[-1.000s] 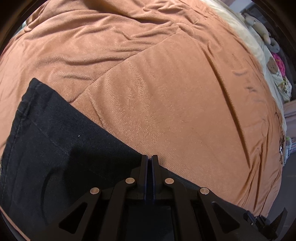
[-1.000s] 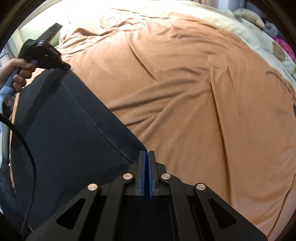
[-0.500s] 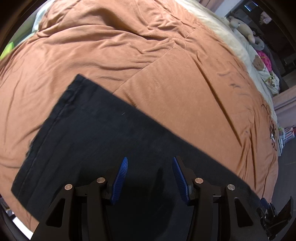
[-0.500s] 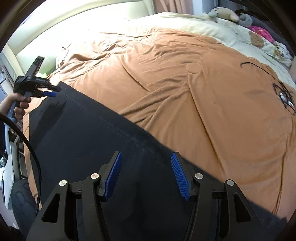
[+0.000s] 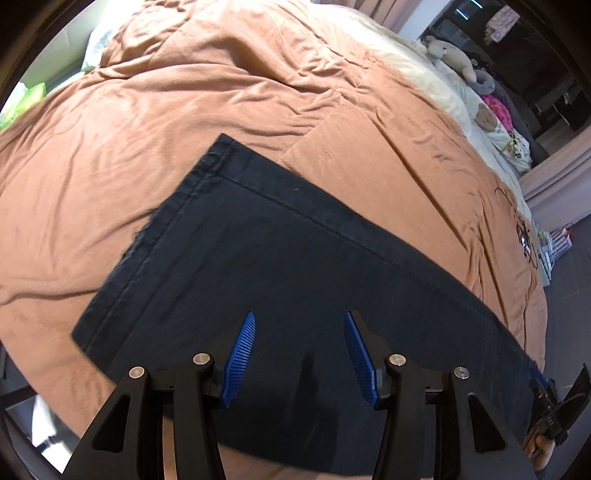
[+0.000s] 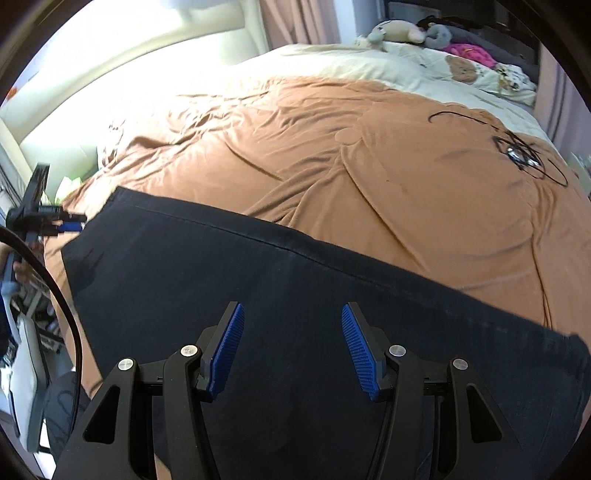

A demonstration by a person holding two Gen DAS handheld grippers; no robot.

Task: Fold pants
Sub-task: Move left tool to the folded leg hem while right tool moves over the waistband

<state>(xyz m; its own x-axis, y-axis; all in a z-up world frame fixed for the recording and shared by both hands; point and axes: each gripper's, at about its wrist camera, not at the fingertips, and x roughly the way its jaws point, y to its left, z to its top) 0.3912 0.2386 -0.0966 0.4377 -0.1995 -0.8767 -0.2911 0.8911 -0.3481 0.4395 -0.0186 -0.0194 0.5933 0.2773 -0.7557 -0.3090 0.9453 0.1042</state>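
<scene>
Dark navy pants (image 5: pixel 280 266) lie flat in a long band on the orange-brown bedspread (image 5: pixel 184 110), hem end at the upper left in the left wrist view. My left gripper (image 5: pixel 300 325) hovers above the cloth, open, with nothing between its blue pads. In the right wrist view the same pants (image 6: pixel 258 295) stretch across the lower frame. My right gripper (image 6: pixel 291 317) is open above them and holds nothing. The left gripper (image 6: pixel 68 226) shows there at the far left beside the pants' corner, in a hand.
Cream bedding (image 6: pixel 388 62) with stuffed toys (image 6: pixel 395 31) lies at the far end of the bed. A black cable with glasses (image 6: pixel 517 153) rests on the bedspread at right. Floor and clutter (image 6: pixel 26 343) show past the bed's left edge.
Both grippers, shut on the pants' edge a second ago, have opened, let go, and pulled back and up. The pants now lie flat on the bed.
</scene>
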